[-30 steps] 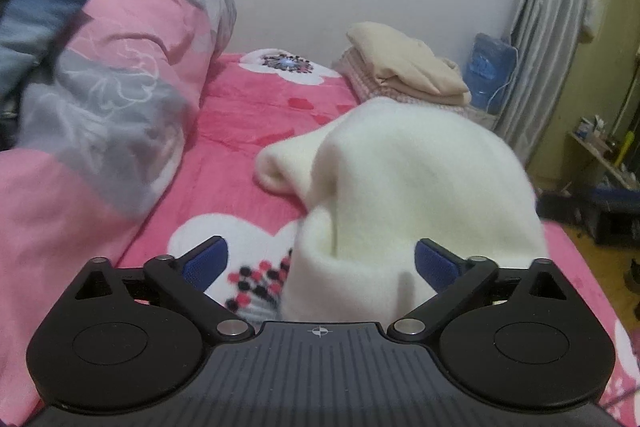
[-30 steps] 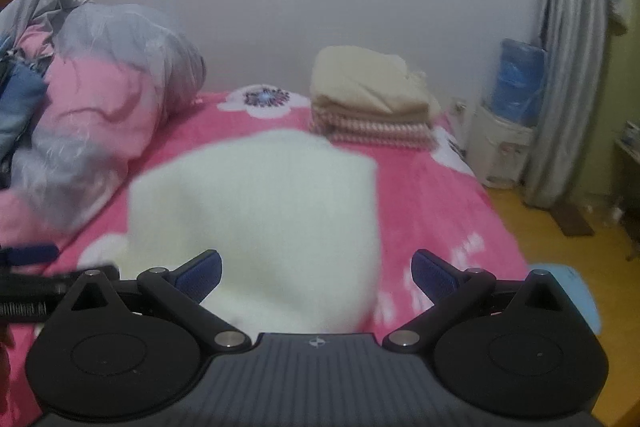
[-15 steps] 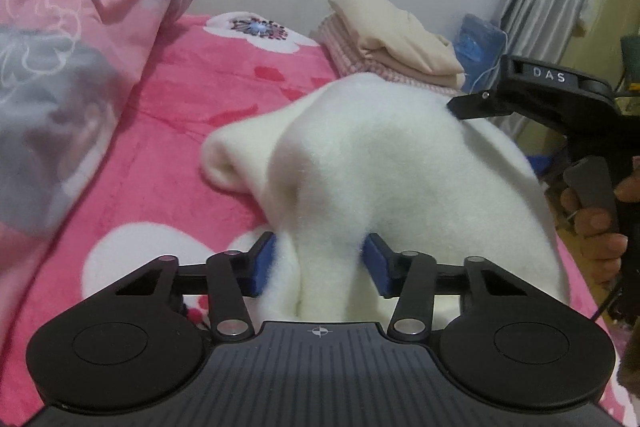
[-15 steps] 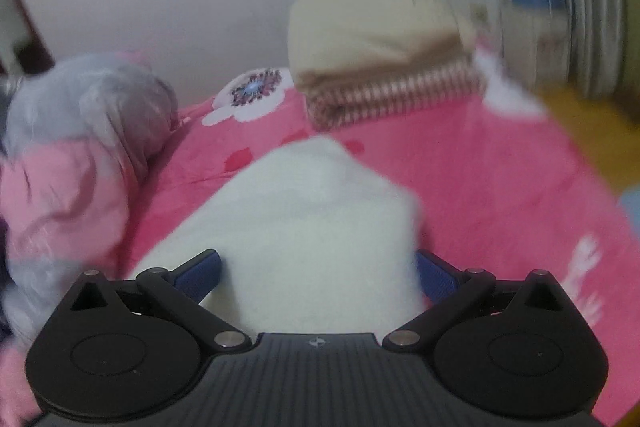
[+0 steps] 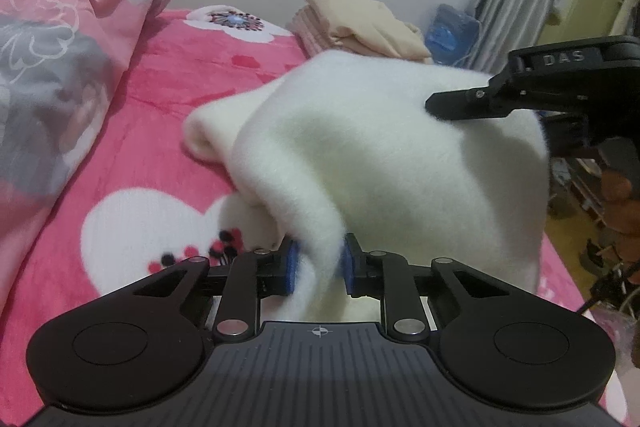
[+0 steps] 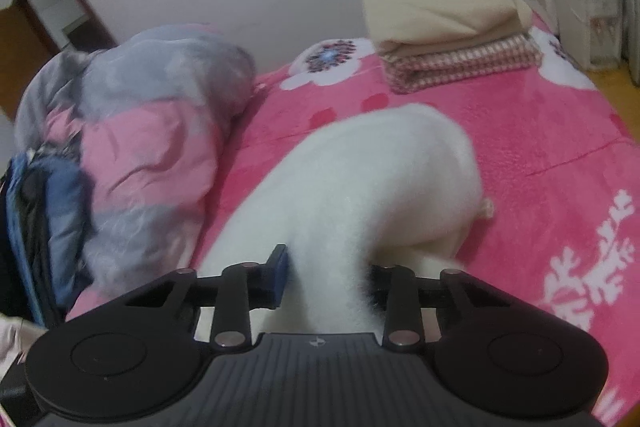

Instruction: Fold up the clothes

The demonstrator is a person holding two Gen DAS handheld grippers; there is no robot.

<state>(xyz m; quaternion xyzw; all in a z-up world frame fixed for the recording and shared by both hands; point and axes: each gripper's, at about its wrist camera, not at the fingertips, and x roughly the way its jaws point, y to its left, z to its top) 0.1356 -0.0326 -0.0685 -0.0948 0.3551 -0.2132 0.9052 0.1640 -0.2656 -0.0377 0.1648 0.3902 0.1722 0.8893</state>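
"DAS" in grey letters on black right gripper point(image 5: 436, 105) body. Fluffy white fleece garment point(image 5: 380, 163) bunched, lifted above pink floral bedspread point(image 5: 168, 115). Left gripper point(image 5: 318, 267) clamped on its near fold; right gripper clamped on another fold. Folded cream-and-checked clothes stack point(image 6: 448, 27) lies beyond.

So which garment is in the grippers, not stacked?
The fluffy white garment: both grippers pinch it, unlike the beige one folded atop the stack.

Bunched pink-grey quilt point(image 6: 152, 147); a blurry blue bottle, perhaps point(image 5: 450, 37).
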